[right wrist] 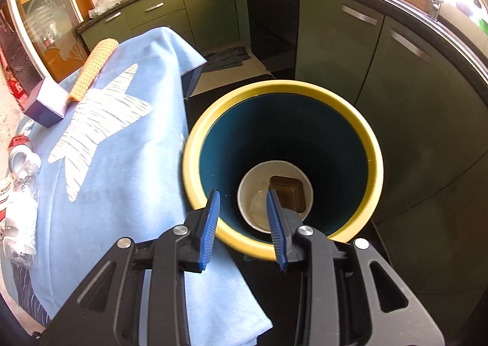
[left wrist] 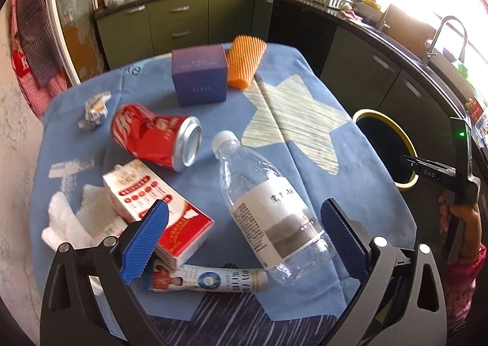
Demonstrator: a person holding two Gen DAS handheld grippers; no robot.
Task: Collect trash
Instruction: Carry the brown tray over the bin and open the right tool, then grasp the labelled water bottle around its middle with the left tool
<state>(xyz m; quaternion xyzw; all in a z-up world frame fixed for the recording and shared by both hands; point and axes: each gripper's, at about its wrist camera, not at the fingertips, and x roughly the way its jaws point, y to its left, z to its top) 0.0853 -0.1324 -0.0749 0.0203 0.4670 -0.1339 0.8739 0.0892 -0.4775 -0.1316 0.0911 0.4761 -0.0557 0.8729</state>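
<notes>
1. The right gripper (right wrist: 244,224) hangs over the trash bin (right wrist: 373,169), its blue pads parted with nothing between them.
2. The trash bin, yellow-rimmed with a dark teal inner wall, stands on the floor just beside the table's hanging cloth. At its bottom lies a white paper bowl (right wrist: 259,181), and at the bowl's 2 o'clock sits a small brown ribbed tray (right wrist: 289,190).
3. The left gripper (left wrist: 244,230) is spread wide above the table, jaws straddling the clear plastic bottle (left wrist: 268,202) without pressing on it (white cap toward 11 o'clock).
4. At 9 o'clock from the bottle lies a red-and-white carton (left wrist: 158,208) on crumpled white paper (left wrist: 70,224); a printed tube wrapper (left wrist: 210,279) lies at the bottle's 7 o'clock.
5. A crushed red can (left wrist: 155,135) rests at 11 o'clock, with a wadded wrapper (left wrist: 94,111) beyond it.
6. Farther off, at 12 o'clock, stand a purple box (left wrist: 199,74) and an orange ridged brush (left wrist: 245,61), touching.
7. The blue star-patterned tablecloth (left wrist: 305,169) covers the table.
</notes>
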